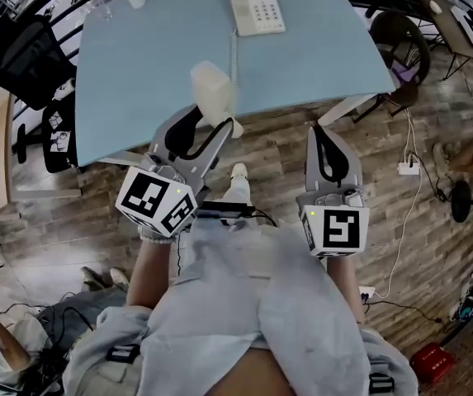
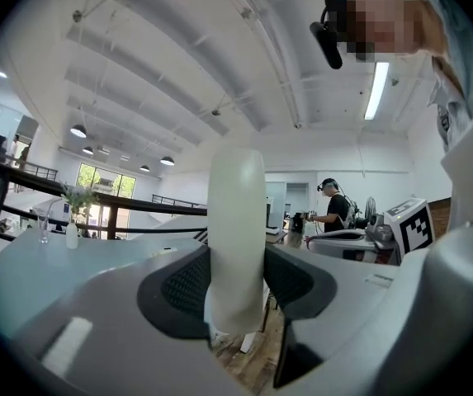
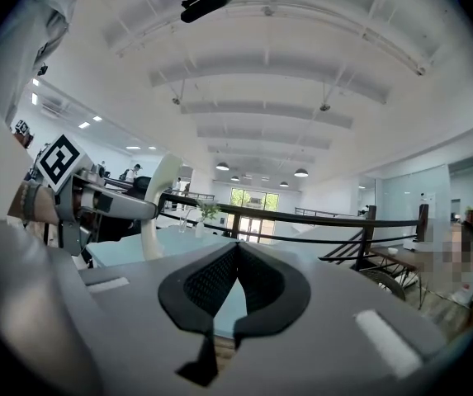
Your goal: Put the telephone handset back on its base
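Note:
The cream telephone base (image 1: 257,11) with its keypad lies at the far middle of the light blue table (image 1: 137,73). A coiled cord (image 1: 234,56) runs from it down to the cream handset (image 1: 212,91), which hangs over the table's near edge. My left gripper (image 1: 217,119) is shut on the handset (image 2: 236,238), which stands upright between the jaws of the left gripper (image 2: 236,285). My right gripper (image 1: 322,132) is over the wooden floor to the right, below the table edge. In the right gripper view the jaws of the right gripper (image 3: 236,252) meet with nothing between them, and the handset (image 3: 158,205) shows at left.
A black office chair (image 1: 26,56) stands left of the table and a dark chair (image 1: 397,35) at its right corner. A small vase with a plant (image 1: 106,5) sits at the table's far left. A power strip (image 1: 407,168) and cables lie on the floor at right.

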Demonstrator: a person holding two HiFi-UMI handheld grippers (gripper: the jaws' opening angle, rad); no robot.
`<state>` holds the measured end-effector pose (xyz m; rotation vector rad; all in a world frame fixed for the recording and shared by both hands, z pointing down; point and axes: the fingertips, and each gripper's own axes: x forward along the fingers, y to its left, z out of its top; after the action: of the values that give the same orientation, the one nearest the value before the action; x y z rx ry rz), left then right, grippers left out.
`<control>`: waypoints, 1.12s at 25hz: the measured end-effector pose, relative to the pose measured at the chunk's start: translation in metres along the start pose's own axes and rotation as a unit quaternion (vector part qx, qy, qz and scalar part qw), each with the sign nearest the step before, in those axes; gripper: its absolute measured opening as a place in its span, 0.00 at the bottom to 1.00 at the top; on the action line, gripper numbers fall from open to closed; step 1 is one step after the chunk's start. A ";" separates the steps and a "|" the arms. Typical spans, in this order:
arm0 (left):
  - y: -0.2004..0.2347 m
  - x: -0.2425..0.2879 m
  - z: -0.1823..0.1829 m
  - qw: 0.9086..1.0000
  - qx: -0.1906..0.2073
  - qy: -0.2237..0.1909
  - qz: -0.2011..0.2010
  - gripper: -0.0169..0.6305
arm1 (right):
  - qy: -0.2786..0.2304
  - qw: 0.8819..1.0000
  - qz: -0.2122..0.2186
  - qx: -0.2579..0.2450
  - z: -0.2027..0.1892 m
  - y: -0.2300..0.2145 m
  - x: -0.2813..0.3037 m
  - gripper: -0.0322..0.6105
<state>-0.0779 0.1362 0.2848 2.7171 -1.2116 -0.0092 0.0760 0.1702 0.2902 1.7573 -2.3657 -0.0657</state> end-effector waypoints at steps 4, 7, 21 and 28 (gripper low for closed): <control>0.025 0.027 0.005 1.000 -0.001 0.001 -0.006 0.34 | 0.009 1.000 -0.003 -0.004 0.003 -0.010 0.033 0.06; 0.043 0.045 0.010 1.000 -0.009 0.004 -0.008 0.34 | 0.016 1.000 -0.006 -0.005 0.004 -0.016 0.057 0.06; 0.113 0.116 0.022 0.999 -0.028 0.010 -0.022 0.34 | 0.027 0.999 -0.016 -0.014 0.014 -0.041 0.155 0.06; 0.134 0.134 0.021 0.999 -0.035 0.018 -0.030 0.34 | 0.035 0.999 -0.025 -0.009 0.012 -0.046 0.180 0.06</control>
<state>-0.0886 -0.0543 0.2927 2.6790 -1.0997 -0.0094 0.0675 -0.0161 0.2946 1.7794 -2.2658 -0.0318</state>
